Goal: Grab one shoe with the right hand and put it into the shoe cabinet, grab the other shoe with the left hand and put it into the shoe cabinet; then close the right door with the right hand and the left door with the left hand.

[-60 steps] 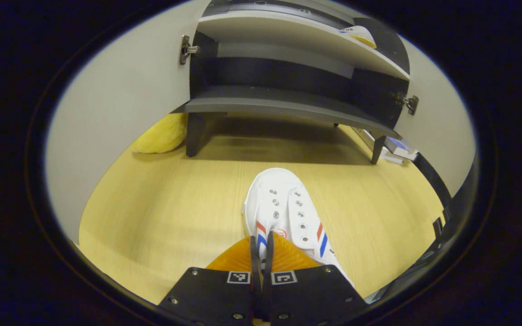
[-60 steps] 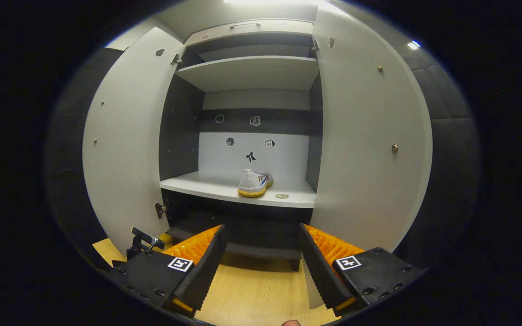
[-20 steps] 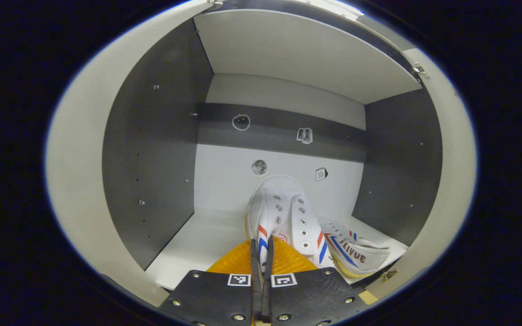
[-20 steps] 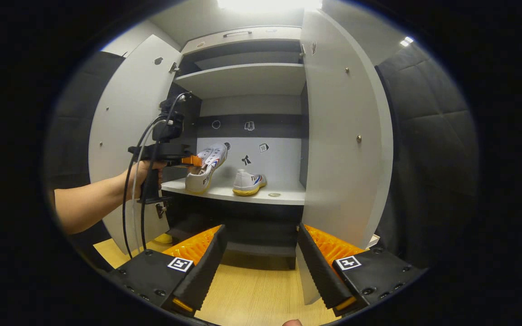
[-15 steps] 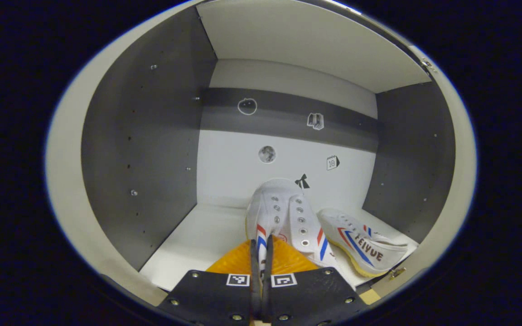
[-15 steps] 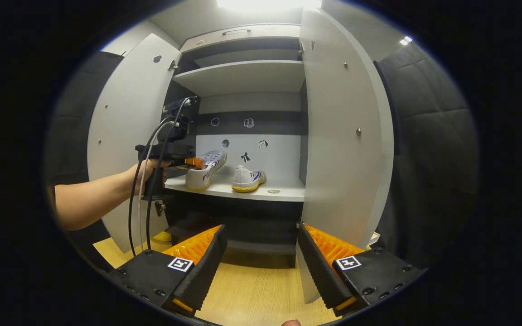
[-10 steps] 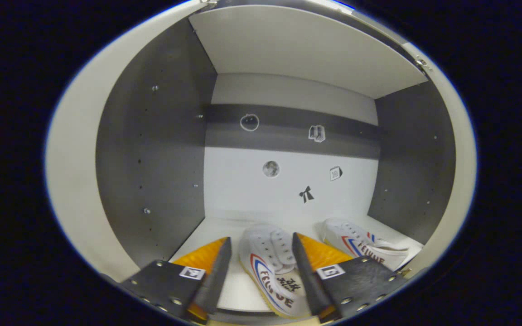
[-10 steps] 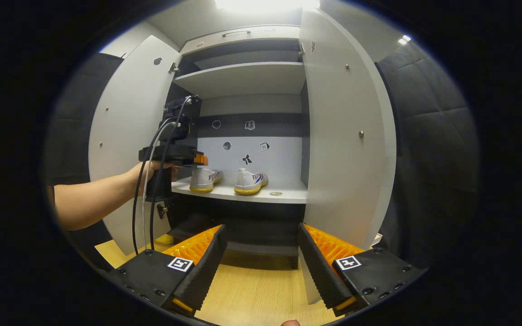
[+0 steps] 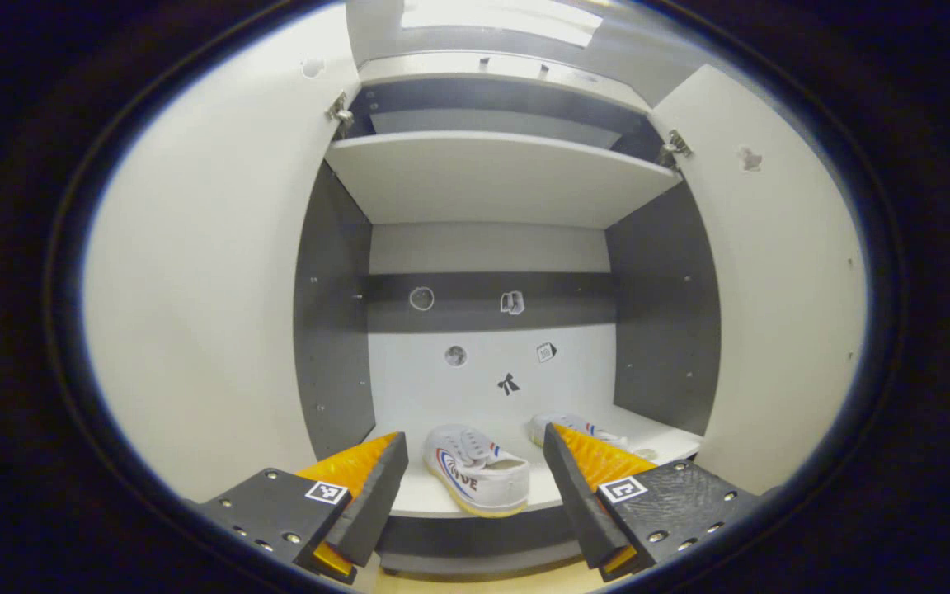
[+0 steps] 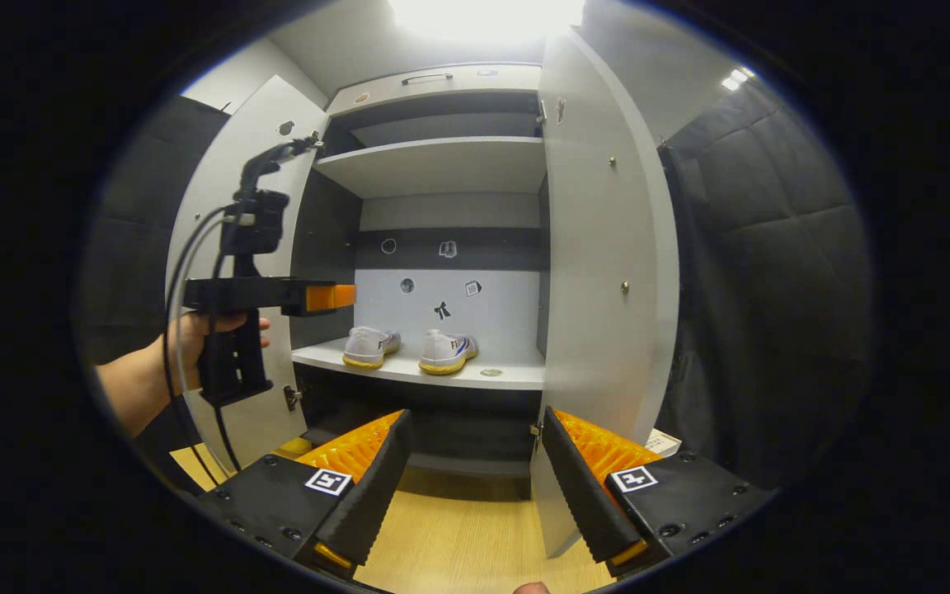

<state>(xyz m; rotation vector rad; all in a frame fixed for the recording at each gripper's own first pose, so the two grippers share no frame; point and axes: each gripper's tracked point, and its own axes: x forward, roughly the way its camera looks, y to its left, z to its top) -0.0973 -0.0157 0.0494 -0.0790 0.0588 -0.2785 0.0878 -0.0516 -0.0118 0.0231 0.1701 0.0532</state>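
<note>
Left door (image 10: 228, 247) stands wide open, its inner face toward the booth. In front of it the left hand-held gripper (image 10: 335, 297), held by a hand (image 10: 195, 334), has backed out of the cabinet (image 9: 491, 177) since half a second ago, when its fingers straddled the shoe; in the left gripper view the fingers are apart with nothing between them. The left shoe (image 9: 475, 478), released, now rests on the middle shelf (image 10: 516, 375) near its front edge, heel outward. The right shoe (image 10: 446, 352) sits just beside it, farther right. Judgement: both placements are done; only the doors remain. The right door (image 10: 599, 272) is open, and the right hand-held gripper (image 10: 471, 487) hangs low before it, fingers spread and empty. Pale wood floor (image 10: 458, 553) below; padded dark wall (image 10: 772, 272) at right.
</note>
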